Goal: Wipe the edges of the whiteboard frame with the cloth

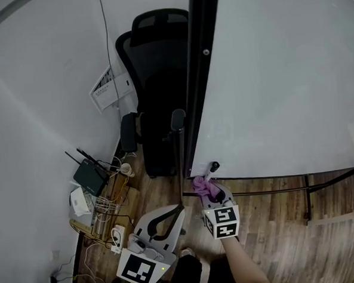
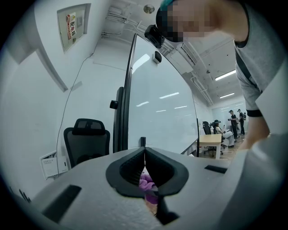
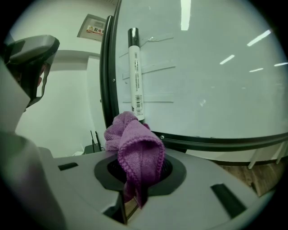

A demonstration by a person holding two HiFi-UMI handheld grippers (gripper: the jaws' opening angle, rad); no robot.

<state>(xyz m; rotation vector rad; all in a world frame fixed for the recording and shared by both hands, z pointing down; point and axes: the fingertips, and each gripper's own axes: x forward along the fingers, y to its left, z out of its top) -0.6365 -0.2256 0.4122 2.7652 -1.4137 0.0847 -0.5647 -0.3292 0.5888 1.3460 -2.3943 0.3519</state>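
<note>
The whiteboard (image 1: 281,78) stands at the right, with a black frame. Its left edge (image 1: 195,95) runs upright and its bottom edge (image 1: 269,176) runs along the floor side. My right gripper (image 1: 211,195) is shut on a purple cloth (image 1: 205,189) just below the board's lower left corner. In the right gripper view the cloth (image 3: 135,146) bulges out of the jaws, close to the frame corner (image 3: 155,134). A marker pen (image 3: 135,76) sticks upright on the board. My left gripper (image 1: 179,212) hangs beside it, its jaws (image 2: 145,157) shut with nothing between them.
A black office chair (image 1: 157,103) stands left of the board. On the wooden floor lie a router (image 1: 90,176), cables and a power strip (image 1: 116,237). A paper holder (image 1: 108,88) hangs on the wall. People and a desk (image 2: 216,141) are far behind.
</note>
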